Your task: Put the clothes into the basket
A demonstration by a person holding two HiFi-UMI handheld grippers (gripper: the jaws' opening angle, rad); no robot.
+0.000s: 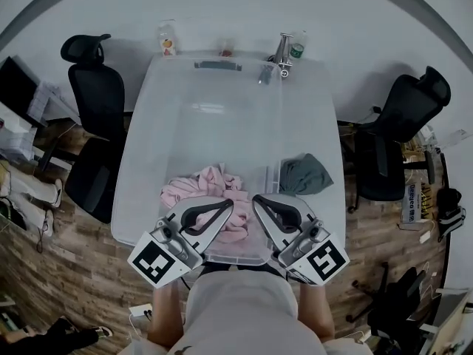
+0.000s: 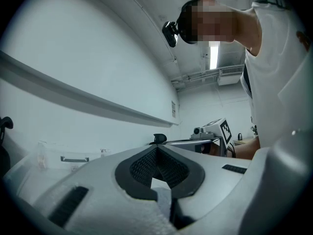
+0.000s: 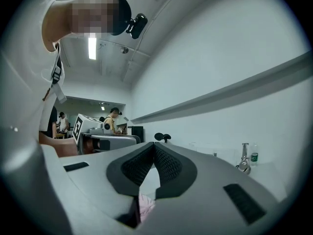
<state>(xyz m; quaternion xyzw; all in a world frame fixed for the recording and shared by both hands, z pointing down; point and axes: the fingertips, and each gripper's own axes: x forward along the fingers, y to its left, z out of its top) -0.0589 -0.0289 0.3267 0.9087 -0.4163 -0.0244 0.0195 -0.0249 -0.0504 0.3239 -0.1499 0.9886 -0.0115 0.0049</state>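
A heap of pink clothes [image 1: 211, 183] lies in the near end of a large clear plastic basket [image 1: 214, 109] on the white table. A grey-green garment [image 1: 307, 174] lies on the table just right of the basket's wall. My left gripper [image 1: 228, 205] and right gripper [image 1: 258, 199] hover side by side over the near edge of the pink heap, tips turned toward each other. Both are shut with nothing clamped. In the right gripper view a sliver of pink cloth [image 3: 145, 204] shows through the slot below the closed jaws of that gripper [image 3: 154, 146]. The left gripper [image 2: 157, 149] points up at the wall.
Bottles [image 1: 168, 39] and a metal tap-like fixture [image 1: 283, 50] stand at the table's far edge against the wall. Black office chairs stand to the left [image 1: 96, 124] and right [image 1: 399, 132]. The person's body is close behind the near table edge.
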